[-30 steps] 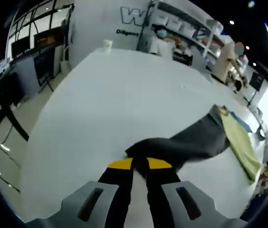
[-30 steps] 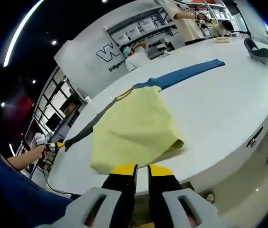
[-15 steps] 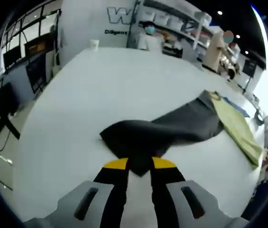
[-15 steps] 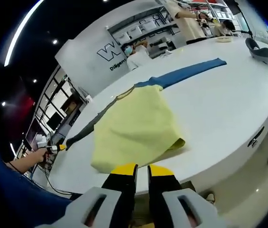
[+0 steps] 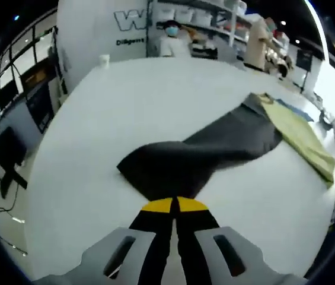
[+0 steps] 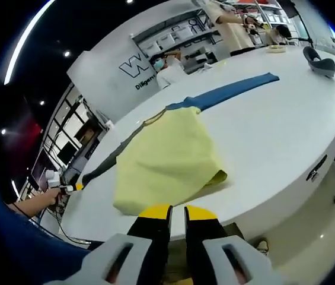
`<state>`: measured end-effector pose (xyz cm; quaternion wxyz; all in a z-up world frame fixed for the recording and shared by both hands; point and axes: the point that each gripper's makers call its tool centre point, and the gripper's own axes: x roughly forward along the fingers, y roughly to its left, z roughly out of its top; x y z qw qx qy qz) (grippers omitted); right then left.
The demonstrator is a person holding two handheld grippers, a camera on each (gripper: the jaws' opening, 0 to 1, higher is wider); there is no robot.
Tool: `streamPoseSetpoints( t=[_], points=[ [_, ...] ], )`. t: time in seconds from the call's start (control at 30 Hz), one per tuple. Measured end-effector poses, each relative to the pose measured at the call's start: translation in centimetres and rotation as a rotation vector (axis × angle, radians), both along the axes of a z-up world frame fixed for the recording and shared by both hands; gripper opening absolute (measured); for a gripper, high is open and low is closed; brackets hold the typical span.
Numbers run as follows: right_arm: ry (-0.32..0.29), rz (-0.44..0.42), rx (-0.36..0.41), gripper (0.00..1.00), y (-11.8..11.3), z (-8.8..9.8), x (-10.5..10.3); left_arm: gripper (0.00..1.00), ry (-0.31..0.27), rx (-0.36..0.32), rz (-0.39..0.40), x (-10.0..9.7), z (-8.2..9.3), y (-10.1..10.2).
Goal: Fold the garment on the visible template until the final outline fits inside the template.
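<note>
The white desk [image 5: 96, 136] lay wide and bare beyond the garment [image 6: 164, 157], which sat near its rim. The left gripper [image 5: 173, 206] was clenched on the dark sleeve [image 5: 179, 169]; the right gripper [image 6: 170, 211] hung released. Overpulling risked dragging cloth off the edge.

A broad white table [image 5: 96, 148] with a rounded edge carries everything here. A dark grey garment [image 5: 203, 151] lies spread across it, its far end meeting a yellow garment [image 6: 167, 160] laid flat near the table's rim. A blue cloth [image 6: 232, 92] stretches away from the yellow one's far corner (touching it, as far as I can tell). A small white cup [image 5: 104, 59] stands at the far edge.
</note>
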<state>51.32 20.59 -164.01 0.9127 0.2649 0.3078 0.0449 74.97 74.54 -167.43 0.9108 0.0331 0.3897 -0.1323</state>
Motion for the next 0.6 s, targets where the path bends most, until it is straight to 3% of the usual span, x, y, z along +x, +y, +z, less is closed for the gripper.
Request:
streamPoseSetpoints(
  t=[0.17,0.37,0.6],
  points=[
    [-0.005,0.011,0.007,0.02,0.3,-0.1,0.3,0.03,0.004,0.016,-0.036,-0.6,-0.1,-0.3],
    [0.0,0.019,0.014,0.02,0.6,-0.4,0.3,0.03,0.01,0.013,-0.039,-2.7,-0.1,-0.3],
    [-0.001,0.024,0.018,0.02,0.6,-0.5,0.5,0.03,0.014,0.041,-0.075,-2.7,-0.3,0.4]
  ],
)
